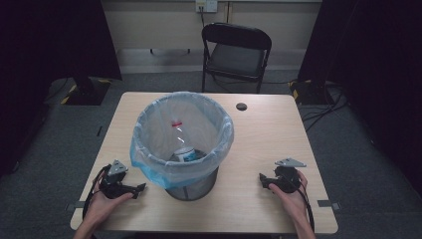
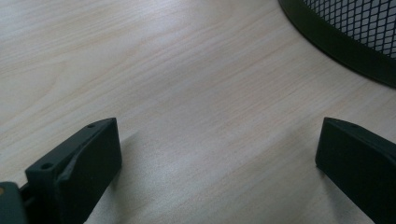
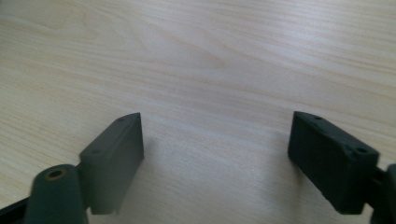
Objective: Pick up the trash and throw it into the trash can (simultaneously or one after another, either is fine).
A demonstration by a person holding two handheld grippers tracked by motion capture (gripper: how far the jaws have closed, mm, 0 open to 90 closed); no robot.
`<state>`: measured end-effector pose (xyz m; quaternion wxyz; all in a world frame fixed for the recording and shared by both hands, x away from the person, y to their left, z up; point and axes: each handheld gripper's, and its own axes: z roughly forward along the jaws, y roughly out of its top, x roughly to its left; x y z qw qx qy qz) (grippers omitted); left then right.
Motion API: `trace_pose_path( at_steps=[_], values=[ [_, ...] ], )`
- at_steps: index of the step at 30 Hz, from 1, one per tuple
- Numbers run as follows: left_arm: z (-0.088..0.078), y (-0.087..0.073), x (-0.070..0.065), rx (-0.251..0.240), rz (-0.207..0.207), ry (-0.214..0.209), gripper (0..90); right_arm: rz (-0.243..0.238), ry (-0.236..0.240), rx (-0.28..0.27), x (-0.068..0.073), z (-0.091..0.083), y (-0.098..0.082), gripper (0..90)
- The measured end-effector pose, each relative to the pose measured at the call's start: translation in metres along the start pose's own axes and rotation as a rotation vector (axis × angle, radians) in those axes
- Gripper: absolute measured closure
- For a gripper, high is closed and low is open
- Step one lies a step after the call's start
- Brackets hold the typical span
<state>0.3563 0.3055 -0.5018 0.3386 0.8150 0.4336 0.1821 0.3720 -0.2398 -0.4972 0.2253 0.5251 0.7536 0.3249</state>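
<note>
A black mesh waste bin (image 1: 191,186) lined with a pale blue plastic bag (image 1: 149,164) stands in the middle of the wooden table (image 1: 259,134). Inside it lie a white and blue container (image 1: 185,154) and a small red-marked item (image 1: 176,124). My left gripper (image 1: 142,187) rests low on the table left of the bin, open, its jaws pointing at the bin's base (image 2: 336,39). My right gripper (image 1: 262,180) sits low on the table right of the bin, open, with only bare wood between its jaws. In both gripper views the jaws stand wide apart over the tabletop.
A black folding chair (image 1: 234,50) stands beyond the table's far edge. A dark cable hole (image 1: 242,106) sits in the tabletop behind the bin. Cables lie on the floor at the right (image 1: 323,107). Dark curtains hang at both sides.
</note>
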Motion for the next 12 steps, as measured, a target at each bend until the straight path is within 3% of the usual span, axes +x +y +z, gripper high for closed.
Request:
trace_pose_path(
  at_steps=[12],
  values=[
    [-0.0001, 0.0000, 0.0001, 0.001, 0.003, 0.001, 0.0, 0.004, -0.024, -0.020, 0.0039, 0.0004, -0.0030, 16.3]
  ],
)
